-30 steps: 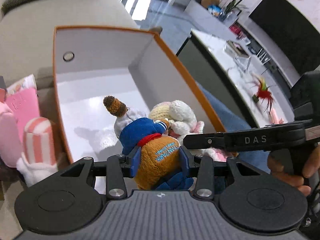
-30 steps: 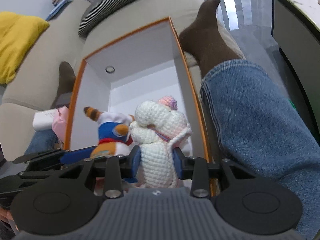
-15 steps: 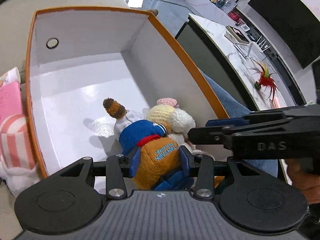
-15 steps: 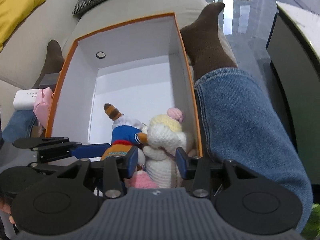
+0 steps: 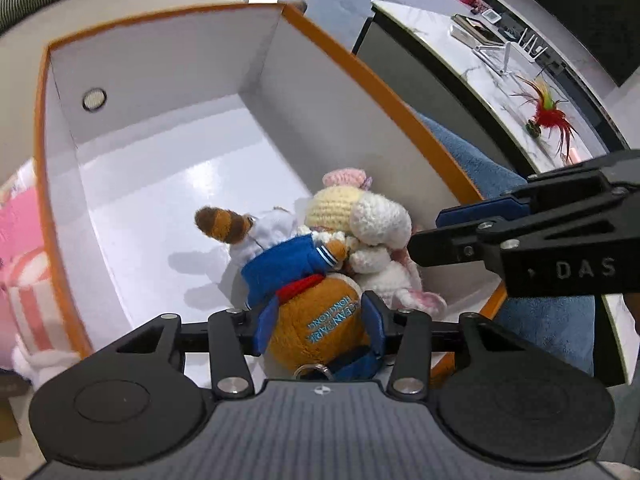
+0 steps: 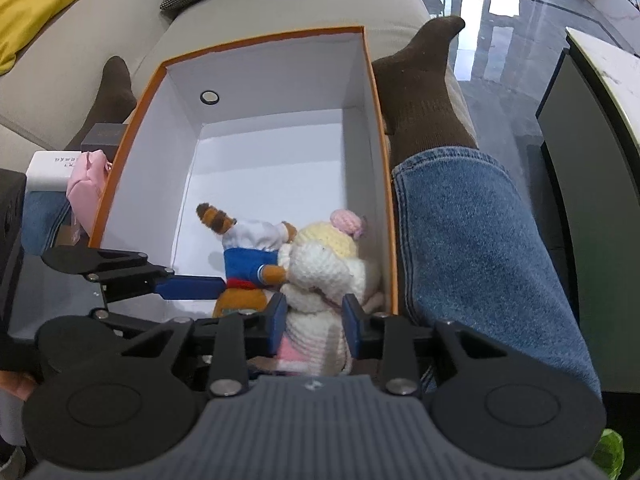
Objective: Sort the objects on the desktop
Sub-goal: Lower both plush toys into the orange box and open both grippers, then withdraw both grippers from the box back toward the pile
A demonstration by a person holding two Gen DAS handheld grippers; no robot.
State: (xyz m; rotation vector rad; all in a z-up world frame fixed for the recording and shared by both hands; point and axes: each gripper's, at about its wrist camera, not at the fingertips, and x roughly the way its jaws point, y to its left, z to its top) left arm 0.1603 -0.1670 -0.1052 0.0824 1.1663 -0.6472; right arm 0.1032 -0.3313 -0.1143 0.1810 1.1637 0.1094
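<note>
A white box with an orange rim (image 5: 160,56) (image 6: 280,72) lies between a person's legs on the sofa. In its near right corner sit two toys side by side. My left gripper (image 5: 319,322) has a brown plush toy in a blue jacket (image 5: 288,264) (image 6: 248,264) between its blue pads. Its jaws are opening, and the pads still touch the toy's sides. My right gripper (image 6: 315,320) is closing on a white crochet doll with a pink bow (image 6: 320,268) (image 5: 376,224) and squeezes its body. Both toys rest low against the box floor.
The far half of the box holds nothing. Pink striped soft items (image 5: 28,300), a pink pouch (image 6: 86,184) and a white carton (image 6: 48,164) lie left of the box. A jeans leg (image 6: 480,240) with a brown sock (image 6: 420,92) borders its right wall. A marble-topped table (image 5: 480,60) stands further right.
Both grippers have sunk with their toys into the box's near right corner. The left pads stand slightly wider apart; the right pads have drawn closer on the doll.
</note>
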